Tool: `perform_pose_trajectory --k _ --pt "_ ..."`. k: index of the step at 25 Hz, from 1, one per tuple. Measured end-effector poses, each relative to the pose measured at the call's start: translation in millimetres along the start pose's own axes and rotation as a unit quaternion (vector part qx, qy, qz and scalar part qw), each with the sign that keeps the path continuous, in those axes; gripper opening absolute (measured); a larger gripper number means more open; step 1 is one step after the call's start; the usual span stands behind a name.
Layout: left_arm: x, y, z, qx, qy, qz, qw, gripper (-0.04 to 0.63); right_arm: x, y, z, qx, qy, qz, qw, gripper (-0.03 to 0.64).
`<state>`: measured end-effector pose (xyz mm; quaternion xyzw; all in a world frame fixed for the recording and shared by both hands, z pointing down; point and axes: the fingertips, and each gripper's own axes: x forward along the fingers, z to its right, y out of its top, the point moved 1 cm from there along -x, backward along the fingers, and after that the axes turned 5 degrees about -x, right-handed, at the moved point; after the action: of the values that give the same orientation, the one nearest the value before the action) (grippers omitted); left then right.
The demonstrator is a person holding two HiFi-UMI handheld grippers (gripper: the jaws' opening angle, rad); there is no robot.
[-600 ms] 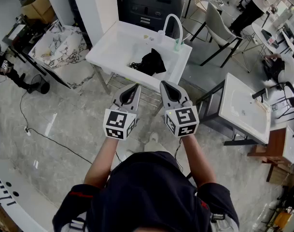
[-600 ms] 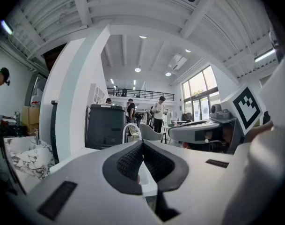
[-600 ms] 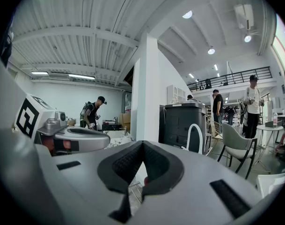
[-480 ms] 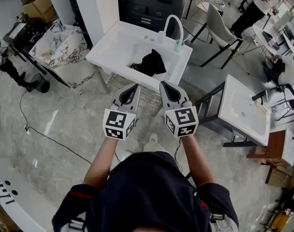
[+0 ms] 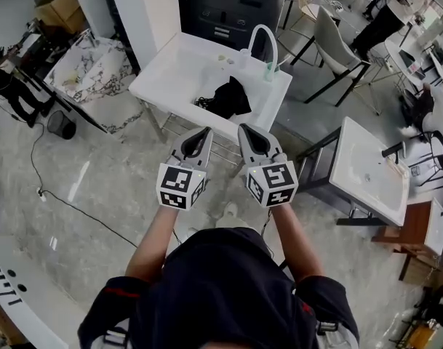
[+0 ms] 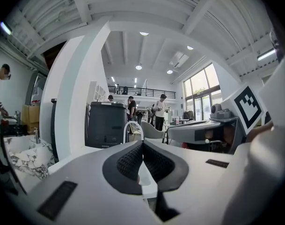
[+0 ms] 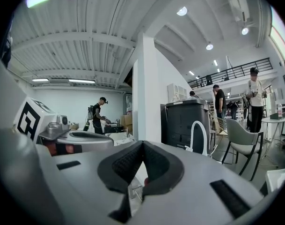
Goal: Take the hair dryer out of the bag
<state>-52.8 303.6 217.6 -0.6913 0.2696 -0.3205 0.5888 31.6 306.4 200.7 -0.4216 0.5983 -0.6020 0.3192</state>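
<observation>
A black bag [image 5: 226,97] lies crumpled in the basin of a white sink unit [image 5: 170,71] ahead of me, with a bit of black cord [image 5: 201,99] at its left. No hair dryer shows outside it. My left gripper [image 5: 201,131] and right gripper [image 5: 246,129] are held side by side in the air, short of the sink's front edge and pointing toward it. Both are shut with nothing between their pads. In the left gripper view the jaws [image 6: 142,146] meet, and in the right gripper view [image 7: 142,146] too.
A white curved faucet [image 5: 265,41] stands at the sink's back right. A second white sink [image 5: 370,169] on a dark frame is at the right. Chairs [image 5: 330,38] stand beyond, a dark cabinet [image 5: 228,6] behind, a marble-patterned piece [image 5: 90,67] at the left, a cable [image 5: 61,195] on the floor.
Both grippers stay side by side and shut. The person at the picture's far left has shifted; the view has drifted a little.
</observation>
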Motion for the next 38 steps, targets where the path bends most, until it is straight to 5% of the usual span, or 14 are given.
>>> perform_pose_trajectory --k 7,21,38 --pt "26.9 6.6 -5.5 -0.001 0.014 0.003 0.9999 0.012 16.7 3.5 22.7 -0.004 0.016 0.004 1.000 0.032" --pt "91.4 8.8 -7.2 -0.073 0.026 0.014 0.9969 0.012 47.3 -10.3 78.2 -0.010 0.060 0.009 0.998 0.034" --pt "131.3 -10.9 -19.5 -0.059 0.066 -0.016 0.9960 0.012 80.9 -28.2 115.8 0.001 0.090 0.001 0.996 0.034"
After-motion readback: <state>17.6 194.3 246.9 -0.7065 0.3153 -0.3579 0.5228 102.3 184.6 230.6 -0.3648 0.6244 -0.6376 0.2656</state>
